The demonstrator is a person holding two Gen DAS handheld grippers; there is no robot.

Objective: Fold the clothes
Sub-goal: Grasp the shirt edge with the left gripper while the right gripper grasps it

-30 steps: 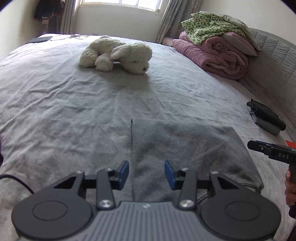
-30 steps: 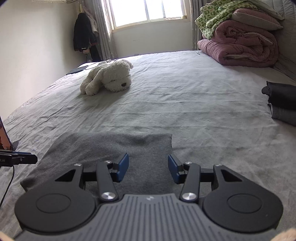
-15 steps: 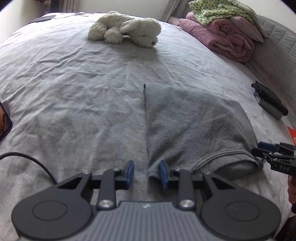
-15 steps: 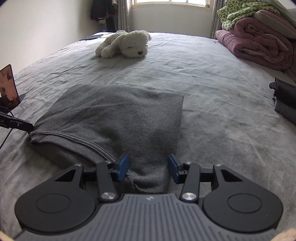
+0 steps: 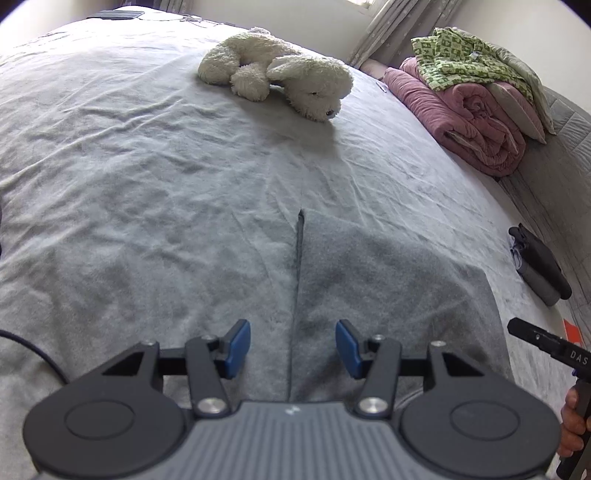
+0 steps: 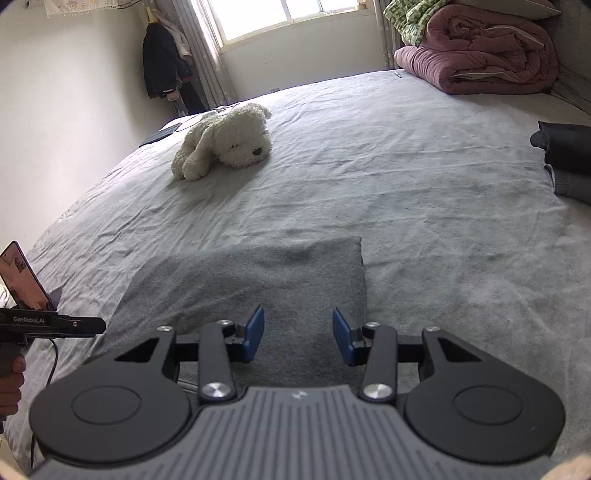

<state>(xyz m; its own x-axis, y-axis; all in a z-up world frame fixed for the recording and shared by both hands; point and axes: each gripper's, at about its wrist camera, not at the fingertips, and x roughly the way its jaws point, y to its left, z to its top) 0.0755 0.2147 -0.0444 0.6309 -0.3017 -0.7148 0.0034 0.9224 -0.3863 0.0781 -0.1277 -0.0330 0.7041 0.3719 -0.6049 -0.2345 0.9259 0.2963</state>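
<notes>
I see white plush dog [image 5: 280, 79] lying mid-bed | pink quilt [image 5: 469, 122] rolled at headboard, green patterned cloth [image 5: 465, 62] on top | phone [image 6: 22, 277] propped, left edge | dark coat [image 6: 162, 66] hanging beside window [image 6: 280, 14]

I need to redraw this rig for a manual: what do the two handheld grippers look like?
Both match: left gripper and right gripper have blue pads on black linkage arms, silver pivot bolts, round black discs and a ribbed grey body. Side-on, the left one reads "GenRobot.AI" and trails a black cable.
</notes>
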